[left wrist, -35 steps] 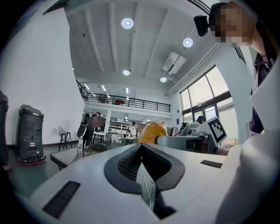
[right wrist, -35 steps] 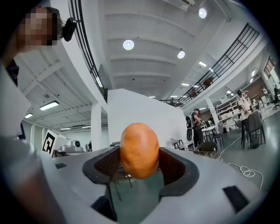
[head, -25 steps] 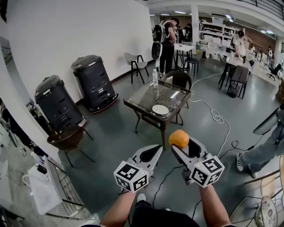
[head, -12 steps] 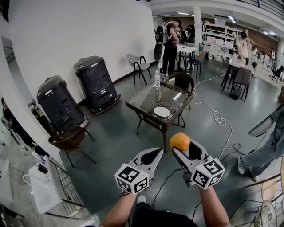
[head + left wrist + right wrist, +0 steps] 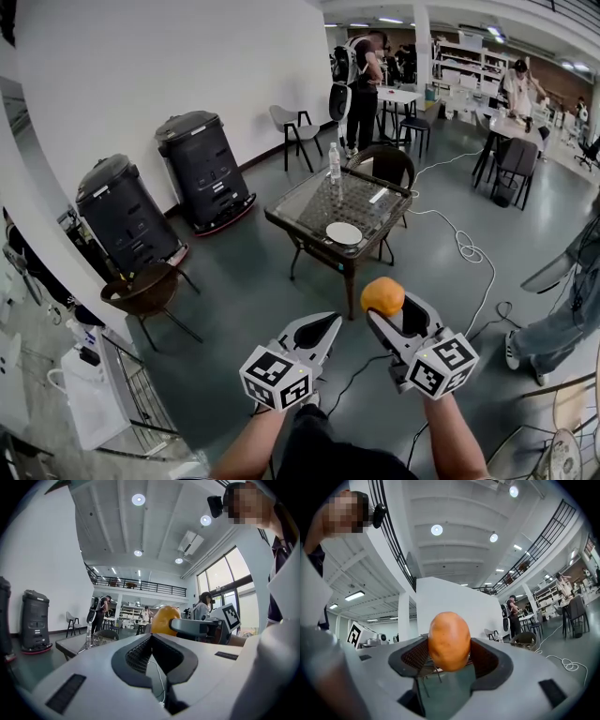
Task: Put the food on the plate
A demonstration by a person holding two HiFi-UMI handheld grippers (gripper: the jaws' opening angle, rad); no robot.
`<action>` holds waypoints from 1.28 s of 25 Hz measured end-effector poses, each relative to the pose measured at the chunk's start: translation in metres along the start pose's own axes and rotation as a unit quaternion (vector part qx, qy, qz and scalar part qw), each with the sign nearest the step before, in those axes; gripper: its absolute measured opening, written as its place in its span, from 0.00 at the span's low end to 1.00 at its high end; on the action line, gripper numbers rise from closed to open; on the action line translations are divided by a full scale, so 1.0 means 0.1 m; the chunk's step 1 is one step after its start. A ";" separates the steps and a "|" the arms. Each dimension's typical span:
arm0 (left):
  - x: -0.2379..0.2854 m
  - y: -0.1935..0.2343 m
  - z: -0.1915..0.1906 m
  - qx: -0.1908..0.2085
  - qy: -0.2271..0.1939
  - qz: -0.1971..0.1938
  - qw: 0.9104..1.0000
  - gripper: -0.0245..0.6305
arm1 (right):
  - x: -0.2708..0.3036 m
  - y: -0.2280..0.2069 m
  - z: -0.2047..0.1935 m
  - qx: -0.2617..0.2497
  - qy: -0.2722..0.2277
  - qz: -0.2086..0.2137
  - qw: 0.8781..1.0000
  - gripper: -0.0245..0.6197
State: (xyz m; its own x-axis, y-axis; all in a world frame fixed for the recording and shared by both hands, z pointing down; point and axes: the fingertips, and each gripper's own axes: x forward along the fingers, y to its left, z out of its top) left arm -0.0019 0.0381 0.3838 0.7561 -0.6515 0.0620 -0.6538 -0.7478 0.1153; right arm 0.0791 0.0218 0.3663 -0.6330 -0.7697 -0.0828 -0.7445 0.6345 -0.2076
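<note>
Orange food sits pinched in the right hand-held gripper; the left hand-held gripper is pressed together, empty.

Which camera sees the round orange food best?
The right gripper view: the orange food sits big and centred, pinched in the right hand-held gripper. The head view shows it small, from above. The left gripper view shows only part of it, behind a jaw.

The plate is set at the near edge of the table, with a bottle stood at the far side. Short of the table, the food is gripped in the right gripper, with the left gripper just alongside on its left.
</note>
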 end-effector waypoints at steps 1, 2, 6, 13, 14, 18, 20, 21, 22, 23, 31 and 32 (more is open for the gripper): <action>0.04 0.04 0.00 0.000 0.000 -0.001 1.000 0.05 | 0.04 -0.04 -0.01 -0.003 0.000 -0.002 1.000 0.49; 0.08 0.09 -0.01 0.000 0.001 -0.002 1.000 0.05 | 0.08 -0.09 -0.02 -0.005 -0.001 -0.004 1.000 0.49; 0.29 0.34 -0.04 -0.002 0.005 -0.008 1.000 0.05 | 0.32 -0.29 -0.06 -0.014 -0.001 -0.011 1.000 0.49; 0.72 0.96 0.03 -0.006 0.005 -0.033 0.999 0.05 | 0.86 -0.66 -0.10 -0.013 0.008 -0.032 0.999 0.49; 0.79 1.05 0.03 -0.008 0.007 -0.038 0.999 0.05 | 0.94 -0.73 -0.10 -0.012 0.008 -0.036 0.999 0.49; 1.04 1.45 0.01 -0.015 0.017 -0.053 0.998 0.05 | 1.31 -0.98 -0.15 -0.006 0.014 -0.052 0.999 0.49; 1.16 1.64 -0.01 -0.018 0.023 -0.059 0.998 0.05 | 1.49 -1.10 -0.20 -0.003 0.018 -0.059 0.998 0.49; 1.22 1.74 -0.02 -0.018 0.026 -0.063 0.998 0.05 | 1.59 -1.16 -0.22 -0.001 0.020 -0.063 0.998 0.49; 1.27 1.84 -0.01 -0.018 0.030 -0.066 0.997 0.05 | 1.69 -1.21 -0.23 0.000 0.022 -0.066 0.998 0.49; 1.33 1.94 -0.01 -0.018 0.032 -0.068 0.997 0.05 | 1.79 -1.26 -0.24 0.002 0.024 -0.070 0.997 0.49; 1.73 2.66 0.06 -0.027 0.041 -0.094 0.994 0.05 | 2.51 -1.67 -0.27 0.005 0.040 -0.100 0.994 0.49; 1.77 2.74 0.06 -0.030 0.042 -0.098 0.994 0.05 | 2.60 -1.71 -0.26 0.004 0.041 -0.104 0.994 0.49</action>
State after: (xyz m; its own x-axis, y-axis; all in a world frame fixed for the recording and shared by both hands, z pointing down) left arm -0.0477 -0.2830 0.4202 0.8698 -0.4797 0.1152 -0.4933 -0.8486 0.1912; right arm 0.0360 -0.2852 0.4058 -0.4809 -0.8757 0.0424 -0.8594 0.4613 -0.2204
